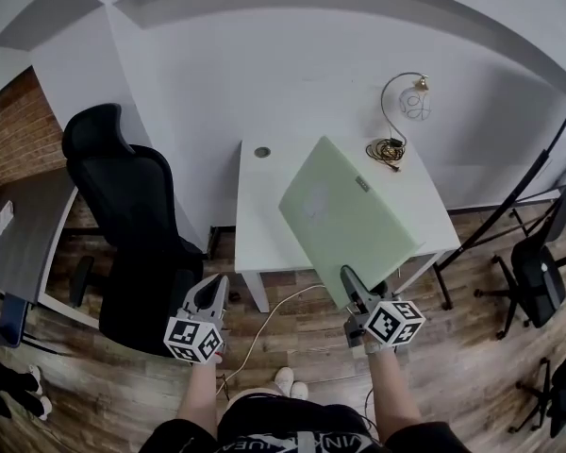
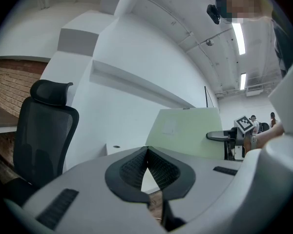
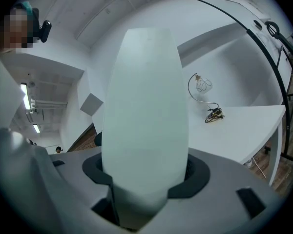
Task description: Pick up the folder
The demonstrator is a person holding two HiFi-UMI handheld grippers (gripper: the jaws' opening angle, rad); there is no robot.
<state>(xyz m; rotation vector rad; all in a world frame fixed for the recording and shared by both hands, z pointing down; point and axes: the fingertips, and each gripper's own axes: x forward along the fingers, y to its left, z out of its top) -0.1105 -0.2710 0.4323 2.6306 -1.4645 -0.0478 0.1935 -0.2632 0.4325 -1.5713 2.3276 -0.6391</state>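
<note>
Your right gripper point(image 1: 352, 289) has its jaws clamped on the near corner of the green folder point(image 1: 347, 213). The folder is tilted above the white desk point(image 1: 262, 220), its long axis running away from that gripper. Your left gripper point(image 1: 210, 295) is closed and empty, well off to the folder's left.

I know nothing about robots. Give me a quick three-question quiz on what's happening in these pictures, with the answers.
1. True or false: the green folder lies flat on the white desk.
2. Which gripper grips the folder? A) left B) right C) both
3. Fill in: at the desk's far corner, near the wall, stands a ____.

Key:
1. False; it is held up at a tilt.
2. B; the right gripper is clamped on its lower edge.
3. Lamp.
</note>
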